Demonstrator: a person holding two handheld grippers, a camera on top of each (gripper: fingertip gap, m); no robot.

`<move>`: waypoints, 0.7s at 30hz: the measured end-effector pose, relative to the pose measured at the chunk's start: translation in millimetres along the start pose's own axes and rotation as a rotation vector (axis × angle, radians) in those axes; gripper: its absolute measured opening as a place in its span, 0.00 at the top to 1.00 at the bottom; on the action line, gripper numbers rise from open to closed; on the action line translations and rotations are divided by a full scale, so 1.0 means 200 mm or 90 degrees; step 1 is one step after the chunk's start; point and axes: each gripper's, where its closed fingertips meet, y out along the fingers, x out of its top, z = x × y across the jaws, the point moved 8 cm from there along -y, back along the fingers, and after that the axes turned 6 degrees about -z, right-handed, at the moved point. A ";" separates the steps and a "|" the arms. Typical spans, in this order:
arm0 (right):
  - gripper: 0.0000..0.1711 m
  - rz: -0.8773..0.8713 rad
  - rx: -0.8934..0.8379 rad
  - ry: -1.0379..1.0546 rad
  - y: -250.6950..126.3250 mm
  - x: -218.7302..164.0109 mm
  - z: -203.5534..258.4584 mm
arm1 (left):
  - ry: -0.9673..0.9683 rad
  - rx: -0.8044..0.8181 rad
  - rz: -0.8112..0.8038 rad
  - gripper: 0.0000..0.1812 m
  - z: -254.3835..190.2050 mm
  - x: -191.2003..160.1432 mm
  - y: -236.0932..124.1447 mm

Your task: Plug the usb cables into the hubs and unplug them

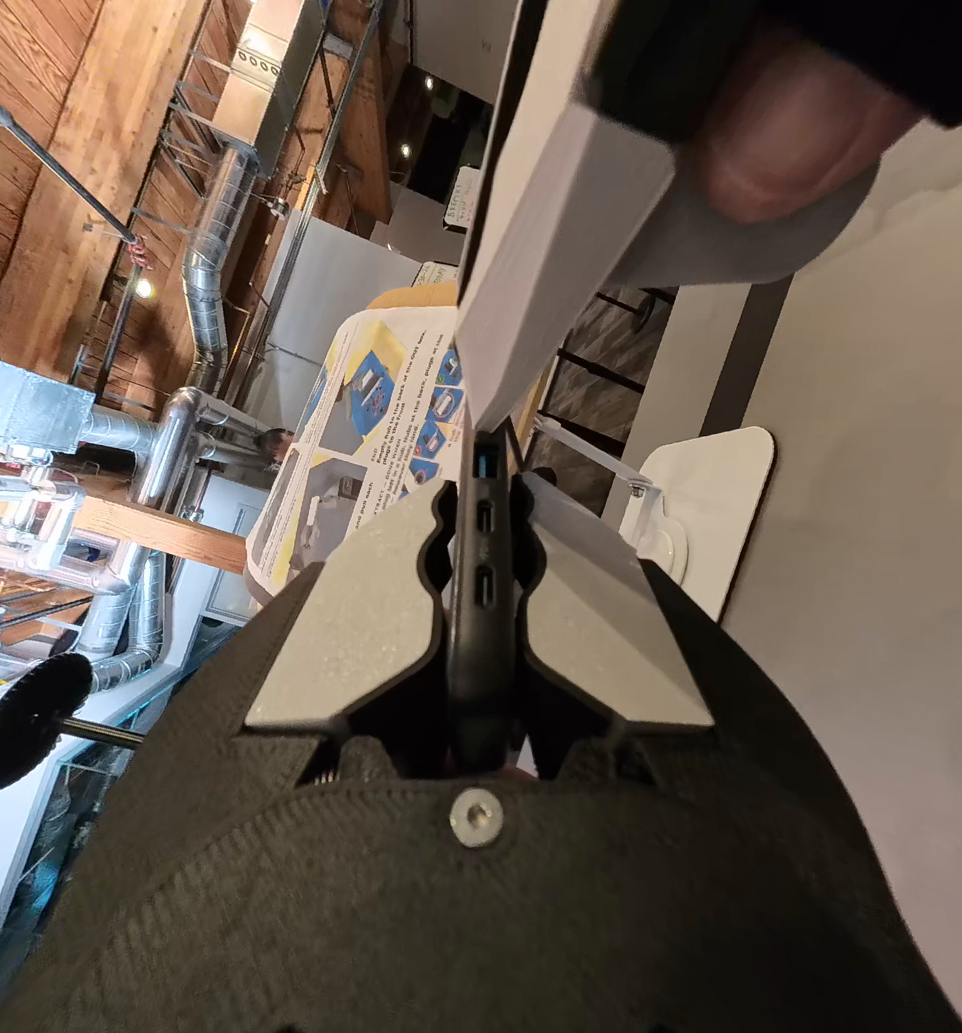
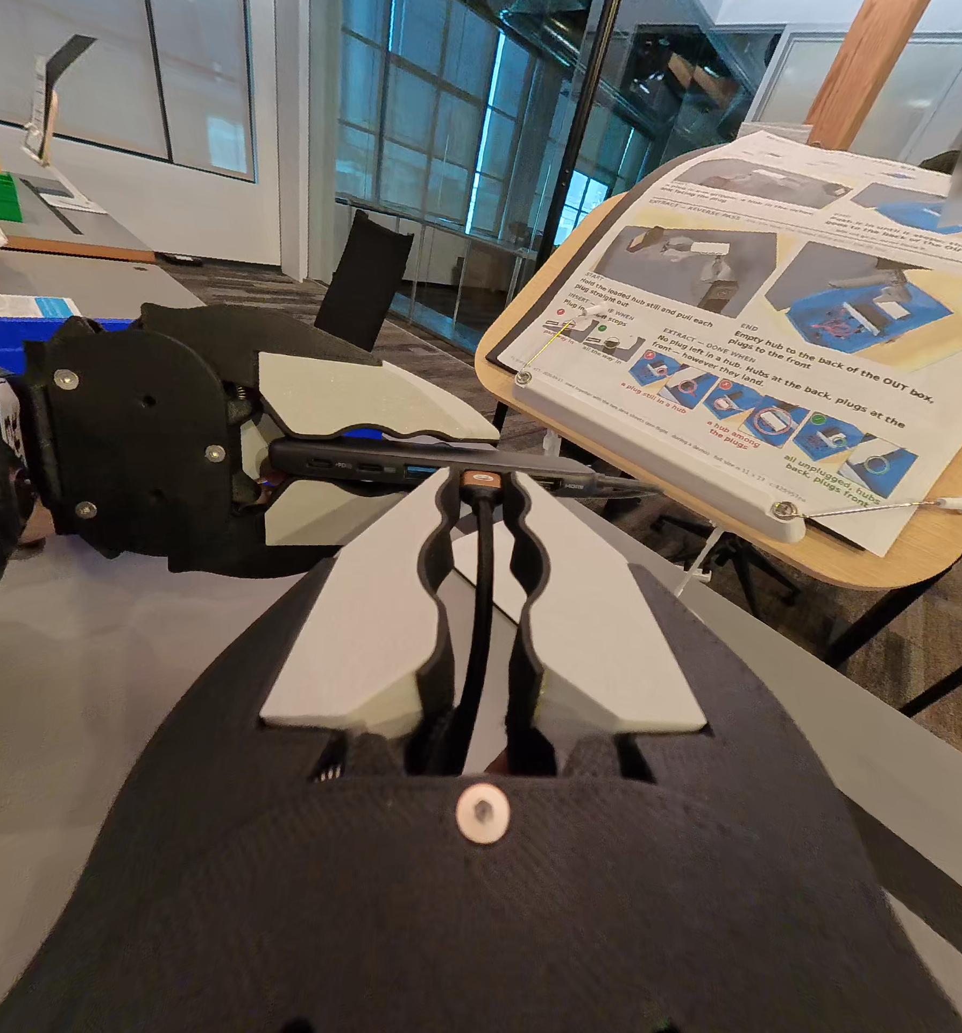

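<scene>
My left gripper (image 1: 484, 486) is shut on a slim black hub (image 1: 481, 559), whose side ports face the camera. In the right wrist view the left gripper (image 2: 456, 455) holds the hub (image 2: 356, 461) level above the grey table. My right gripper (image 2: 481, 478) is shut on a copper-coloured plug (image 2: 481, 482), which sits against the hub's side in the row of ports. Its black cable (image 2: 481, 587) runs back between the fingers. One of the right gripper's fingers (image 1: 546, 268) reaches down to the hub's far end in the left wrist view. How deep the plug sits is hidden.
A printed instruction sheet (image 2: 747, 363) lies on a tilted wooden board on a stand at the right. A blue box (image 2: 3, 335) stands behind the left gripper. The grey table (image 2: 76, 643) ends at an edge on the right. A white plate (image 1: 708, 503) lies on it. Left and right tips are no more than a few centimetres apart.
</scene>
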 end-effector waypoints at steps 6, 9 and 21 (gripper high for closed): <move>0.93 -0.012 0.022 0.010 -0.01 0.03 0.00 | -0.004 0.001 -0.042 0.89 0.02 0.03 -0.02; 0.93 -0.011 0.022 0.008 -0.01 0.03 -0.01 | 0.001 -0.010 -0.062 0.83 0.01 0.05 -0.03; 0.93 0.007 0.055 0.040 -0.01 0.03 -0.02 | 0.038 -0.016 -0.041 0.89 0.01 0.05 -0.03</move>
